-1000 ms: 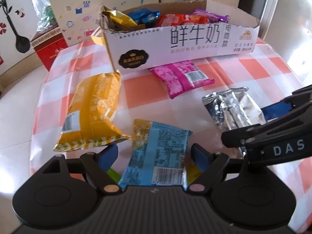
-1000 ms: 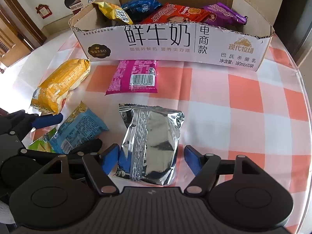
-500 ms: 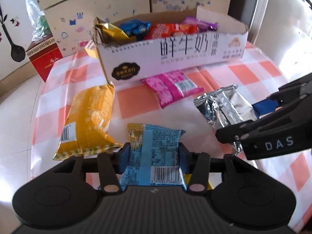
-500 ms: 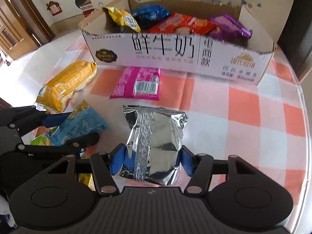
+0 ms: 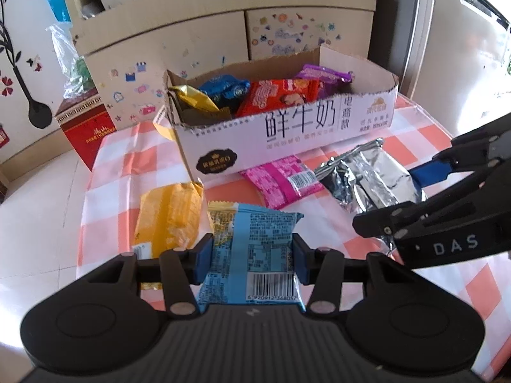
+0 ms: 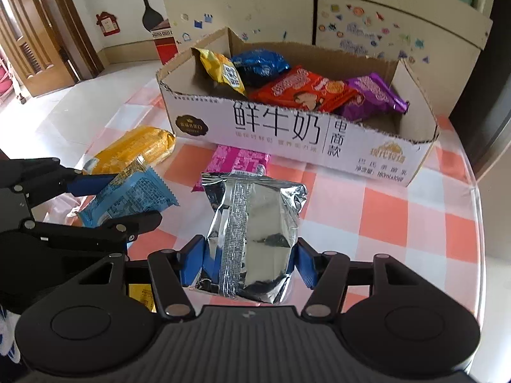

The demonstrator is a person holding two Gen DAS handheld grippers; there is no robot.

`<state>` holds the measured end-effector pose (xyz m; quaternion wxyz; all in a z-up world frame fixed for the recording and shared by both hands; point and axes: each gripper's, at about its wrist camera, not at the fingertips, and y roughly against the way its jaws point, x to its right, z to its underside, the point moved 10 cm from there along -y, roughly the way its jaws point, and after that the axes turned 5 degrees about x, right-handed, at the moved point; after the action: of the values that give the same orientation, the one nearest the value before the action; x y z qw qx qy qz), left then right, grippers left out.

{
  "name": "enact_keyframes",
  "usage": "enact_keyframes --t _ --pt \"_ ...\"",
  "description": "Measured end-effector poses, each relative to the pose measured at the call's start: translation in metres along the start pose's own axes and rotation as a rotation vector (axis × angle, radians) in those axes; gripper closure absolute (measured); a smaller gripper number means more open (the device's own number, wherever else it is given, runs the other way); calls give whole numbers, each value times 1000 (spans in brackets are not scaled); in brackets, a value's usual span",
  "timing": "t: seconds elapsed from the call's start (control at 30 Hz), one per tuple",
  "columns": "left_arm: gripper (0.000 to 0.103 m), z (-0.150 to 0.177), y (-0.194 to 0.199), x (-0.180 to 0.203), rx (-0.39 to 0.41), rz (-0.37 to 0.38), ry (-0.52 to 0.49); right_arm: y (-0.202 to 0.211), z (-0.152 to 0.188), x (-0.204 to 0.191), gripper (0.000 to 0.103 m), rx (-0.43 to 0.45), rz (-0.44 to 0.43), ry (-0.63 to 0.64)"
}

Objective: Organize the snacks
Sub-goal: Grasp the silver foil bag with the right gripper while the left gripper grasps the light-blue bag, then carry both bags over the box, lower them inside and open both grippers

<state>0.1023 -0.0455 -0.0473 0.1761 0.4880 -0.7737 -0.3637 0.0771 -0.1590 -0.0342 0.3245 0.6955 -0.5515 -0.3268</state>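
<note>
My left gripper [image 5: 252, 257] is shut on a light blue snack packet [image 5: 255, 249] and holds it above the table; the packet also shows in the right wrist view [image 6: 127, 196]. My right gripper [image 6: 247, 263] is shut on a silver foil packet [image 6: 252, 233], also lifted; it shows in the left wrist view [image 5: 367, 175]. A cardboard box [image 6: 287, 134] with several snack packets inside stands at the back of the checked table [image 6: 399, 223]. A yellow packet [image 5: 169, 217] and a pink packet [image 5: 284, 182] lie on the table in front of the box.
A red box [image 5: 86, 134] stands on the floor to the left of the table. A cream cabinet [image 5: 223, 41] with stickers is behind the box. The table's right edge [image 6: 476, 223] curves close to the box. A small yellow packet [image 6: 140, 296] lies under the left gripper.
Both grippers closed on their packets, the left on the blue one and the right on the silver one, and lifted them off the table toward the box.
</note>
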Motion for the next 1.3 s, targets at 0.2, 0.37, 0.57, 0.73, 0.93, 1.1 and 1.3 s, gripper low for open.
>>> enact_keyframes --t 0.2,0.37,0.57,0.73,0.93,1.1,1.3 --pt "54 -12 12 -5 43 -2 24 10 -8 -1 37 35 -10 12" --pt "54 -23 21 -8 79 -19 13 20 -17 -1 37 70 -12 28" --pt "54 -39 34 -11 135 -46 9 33 -31 5 37 123 -1 43" --pt "54 -54 39 -11 173 -57 4 42 -42 13 37 164 10 37" --pt "54 -77 39 -15 211 -63 33 52 -58 21 37 225 13 15" --pt "54 -97 35 -21 234 -72 67 57 -71 28 37 265 25 -6" --pt "54 -117 26 -24 249 -84 72 58 -89 38 37 310 35 -32"
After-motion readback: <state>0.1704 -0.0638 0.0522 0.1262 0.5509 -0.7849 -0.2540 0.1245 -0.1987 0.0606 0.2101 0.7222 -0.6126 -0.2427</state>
